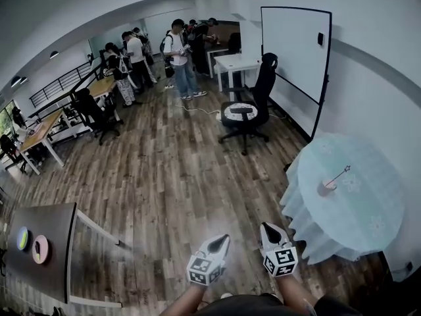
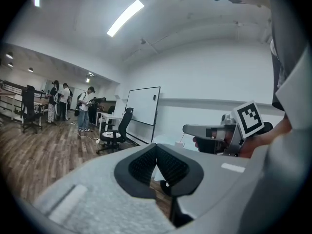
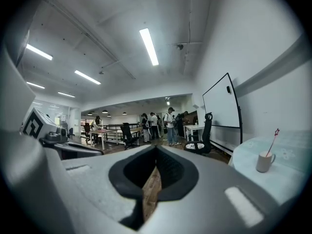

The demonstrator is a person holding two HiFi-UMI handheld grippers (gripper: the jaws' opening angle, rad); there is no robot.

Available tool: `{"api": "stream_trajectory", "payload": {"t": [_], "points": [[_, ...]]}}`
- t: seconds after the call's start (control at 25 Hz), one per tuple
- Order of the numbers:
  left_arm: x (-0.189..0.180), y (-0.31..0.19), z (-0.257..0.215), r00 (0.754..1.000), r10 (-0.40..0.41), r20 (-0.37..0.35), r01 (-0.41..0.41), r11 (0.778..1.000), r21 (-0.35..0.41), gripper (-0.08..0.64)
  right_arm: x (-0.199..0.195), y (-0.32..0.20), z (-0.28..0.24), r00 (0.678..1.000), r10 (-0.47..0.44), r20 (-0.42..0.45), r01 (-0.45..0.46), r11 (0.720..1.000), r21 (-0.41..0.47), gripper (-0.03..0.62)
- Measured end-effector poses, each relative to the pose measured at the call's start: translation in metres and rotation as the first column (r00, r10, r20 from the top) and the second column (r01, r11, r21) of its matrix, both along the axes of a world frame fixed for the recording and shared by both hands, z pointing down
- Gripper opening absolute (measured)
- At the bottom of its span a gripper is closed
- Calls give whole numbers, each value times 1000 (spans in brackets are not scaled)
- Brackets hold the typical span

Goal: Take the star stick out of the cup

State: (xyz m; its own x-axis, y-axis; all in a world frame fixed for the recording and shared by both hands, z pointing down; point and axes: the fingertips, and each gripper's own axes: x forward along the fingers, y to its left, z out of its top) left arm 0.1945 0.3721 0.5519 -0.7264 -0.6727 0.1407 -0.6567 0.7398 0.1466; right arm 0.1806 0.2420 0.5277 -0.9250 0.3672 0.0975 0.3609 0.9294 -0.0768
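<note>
Pressed together (empty): left tongs (image 2: pixel 156 146), right tongs (image 3: pixel 156 149); star stick (image 3: pixel 273 139) in cup (image 3: pixel 264 162), well apart.

Open office: desks (image 1: pixel 45 129), whiteboard (image 1: pixel 293 51)

The person is holding both grippers low and close in front of the body, side by side and just apart, with the jaws pointing forward and away. The left gripper (image 1: pixel 222 239) is pressing its jaw tips together with nothing between them, and the right gripper (image 1: pixel 266 228) is doing the same. Each one is showing its marker cube toward the head camera. The bare left forearm (image 1: pixel 187 299) and right forearm (image 1: pixel 297 296) are reaching out from the lower edge of the head view.
</note>
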Motion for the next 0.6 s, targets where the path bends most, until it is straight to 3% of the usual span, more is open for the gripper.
{"api": "stream_trajectory", "payload": {"t": [0.28, 0.6], "points": [[-11, 4, 9, 1000, 17, -21, -17, 1000, 10, 6, -7, 3, 0, 1000, 16, 1, -16, 1000, 5, 3], [-52, -19, 5, 1000, 17, -18, -16, 1000, 5, 5, -46, -20, -3, 1000, 13, -2, -13, 1000, -4, 3]]}}
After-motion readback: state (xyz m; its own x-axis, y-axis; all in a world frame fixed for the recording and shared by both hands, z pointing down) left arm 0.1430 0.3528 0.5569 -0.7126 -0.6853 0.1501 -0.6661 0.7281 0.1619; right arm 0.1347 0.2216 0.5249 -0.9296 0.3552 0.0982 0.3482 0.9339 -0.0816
